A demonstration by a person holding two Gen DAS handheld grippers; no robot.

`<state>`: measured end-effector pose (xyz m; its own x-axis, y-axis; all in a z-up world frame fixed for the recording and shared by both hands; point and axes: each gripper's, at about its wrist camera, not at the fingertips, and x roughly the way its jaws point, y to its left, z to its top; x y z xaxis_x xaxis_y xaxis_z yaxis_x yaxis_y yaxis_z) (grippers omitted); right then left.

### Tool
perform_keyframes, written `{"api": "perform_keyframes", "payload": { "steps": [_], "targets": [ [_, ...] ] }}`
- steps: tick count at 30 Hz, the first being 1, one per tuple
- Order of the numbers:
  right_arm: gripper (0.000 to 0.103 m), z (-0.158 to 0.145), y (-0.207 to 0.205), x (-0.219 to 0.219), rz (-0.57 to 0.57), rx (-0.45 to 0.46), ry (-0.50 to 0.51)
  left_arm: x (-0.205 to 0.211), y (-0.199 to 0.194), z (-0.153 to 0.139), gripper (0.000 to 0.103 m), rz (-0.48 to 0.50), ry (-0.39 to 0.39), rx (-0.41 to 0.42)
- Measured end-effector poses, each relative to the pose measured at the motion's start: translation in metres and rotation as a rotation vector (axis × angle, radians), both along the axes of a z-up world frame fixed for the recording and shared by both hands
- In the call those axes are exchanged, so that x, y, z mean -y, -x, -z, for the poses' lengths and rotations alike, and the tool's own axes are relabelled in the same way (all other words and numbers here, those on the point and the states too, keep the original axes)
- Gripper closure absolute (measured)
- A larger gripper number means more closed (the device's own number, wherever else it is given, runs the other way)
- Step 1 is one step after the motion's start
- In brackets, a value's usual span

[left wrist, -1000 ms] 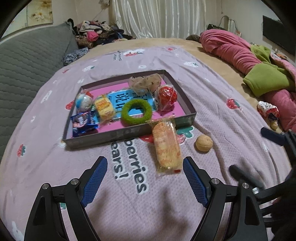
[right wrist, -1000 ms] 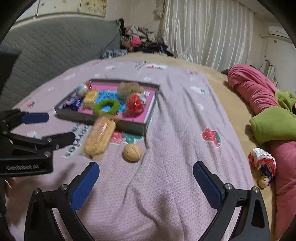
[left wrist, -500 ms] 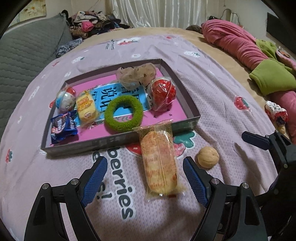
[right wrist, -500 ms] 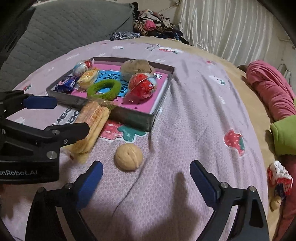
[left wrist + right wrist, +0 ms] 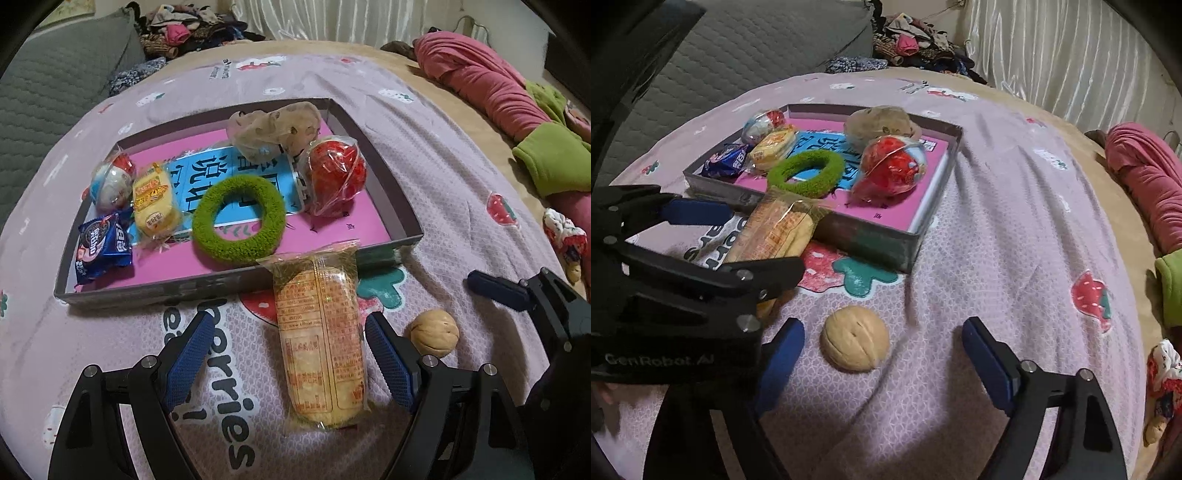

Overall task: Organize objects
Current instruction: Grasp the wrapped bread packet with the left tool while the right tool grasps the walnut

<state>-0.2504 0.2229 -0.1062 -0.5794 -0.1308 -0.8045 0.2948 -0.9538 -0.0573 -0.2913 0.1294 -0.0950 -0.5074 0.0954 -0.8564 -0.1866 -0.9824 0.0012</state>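
**Both grippers poised low over the last two loose items**

The lilac bedspread with strawberry prints [image 5: 436,155] fills the scene, and on it sits the shallow grey cardboard tray with a pink floor [image 5: 380,173]. Inside the tray: a speckled beige fabric bundle [image 5: 280,125] at the far edge, a red toy in a clear plastic capsule [image 5: 338,173] near the right wall, a fuzzy green ring [image 5: 240,218] in the middle, a yellow wrapped cake [image 5: 153,203], a blue biscuit packet [image 5: 103,247] in the near left corner, and a clear capsule with a blue and red toy [image 5: 110,181] behind it.

Outside, the long orange-printed wrapped snack [image 5: 321,347] leans its far end on the tray's near wall. The left gripper [image 5: 291,362] stands wide open, the snack between its blue pads, untouched. The right gripper [image 5: 882,354] has just been closing, yet it is open too, with the small tan walnut [image 5: 855,338] lying on the bedspread between its fingers, clear of both.
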Motion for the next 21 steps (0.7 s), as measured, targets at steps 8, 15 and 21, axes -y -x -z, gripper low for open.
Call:
{"api": "perform_keyframes", "payload": {
  "steps": [8, 15, 21],
  "targets": [
    [0.047, 0.000, -0.004, 0.007, -0.037, 0.009, 0.034, 0.000, 0.000, 0.001, 0.021, 0.014, -0.005, 0.006],
    [0.068, 0.000, -0.008, 0.009, -0.078, 0.017, 0.073, 0.001, 0.000, 0.005, 0.055, 0.032, -0.032, 0.042],
    [0.069, -0.001, -0.011, 0.006, -0.067, 0.026, 0.096, 0.003, -0.003, 0.005, 0.059, 0.035, -0.040, 0.048]
  ]
}}
